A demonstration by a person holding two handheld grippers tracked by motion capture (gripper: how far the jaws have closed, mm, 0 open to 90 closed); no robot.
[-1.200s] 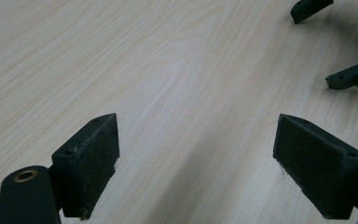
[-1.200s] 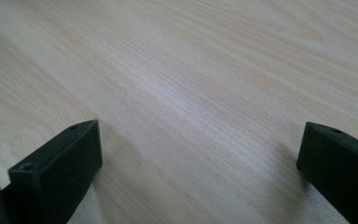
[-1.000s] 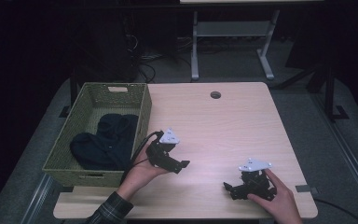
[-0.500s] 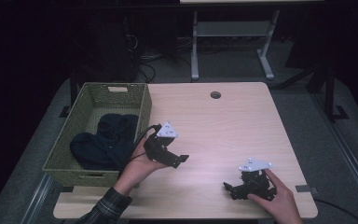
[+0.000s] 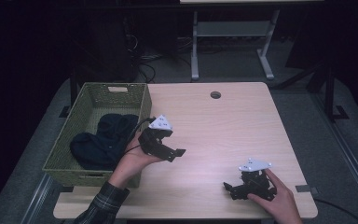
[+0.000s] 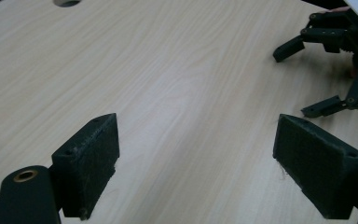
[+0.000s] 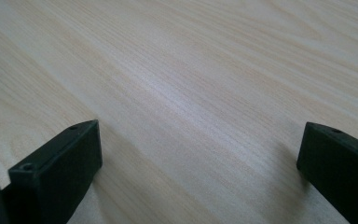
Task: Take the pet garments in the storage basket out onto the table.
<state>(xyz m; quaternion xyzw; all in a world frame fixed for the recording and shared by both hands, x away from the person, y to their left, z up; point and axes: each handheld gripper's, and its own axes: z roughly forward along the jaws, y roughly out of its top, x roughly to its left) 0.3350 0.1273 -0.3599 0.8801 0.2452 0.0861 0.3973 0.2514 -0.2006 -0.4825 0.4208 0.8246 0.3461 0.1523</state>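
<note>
My left gripper (image 5: 171, 152) is held in a hand just above the wooden table (image 5: 214, 130), close beside the basket's right wall. Its jaws point right and stand open with nothing between them (image 6: 200, 163). My right gripper (image 5: 230, 190) rests low near the table's front right edge, held by the other hand, jaws pointing left. It is open over bare wood (image 7: 200, 163). The right gripper (image 6: 335, 60) also appears in the left gripper view at the upper right, jaws spread.
A green woven basket (image 5: 142, 107) sits on the table's left side with a dark cloth (image 5: 102, 140) bundled inside. A round cable hole (image 5: 215, 94) lies near the table's far edge. Beyond the table stands a white metal frame (image 5: 195, 46).
My left gripper has risen slightly and drifted back and left, toward the basket. The right gripper has stayed put.
</note>
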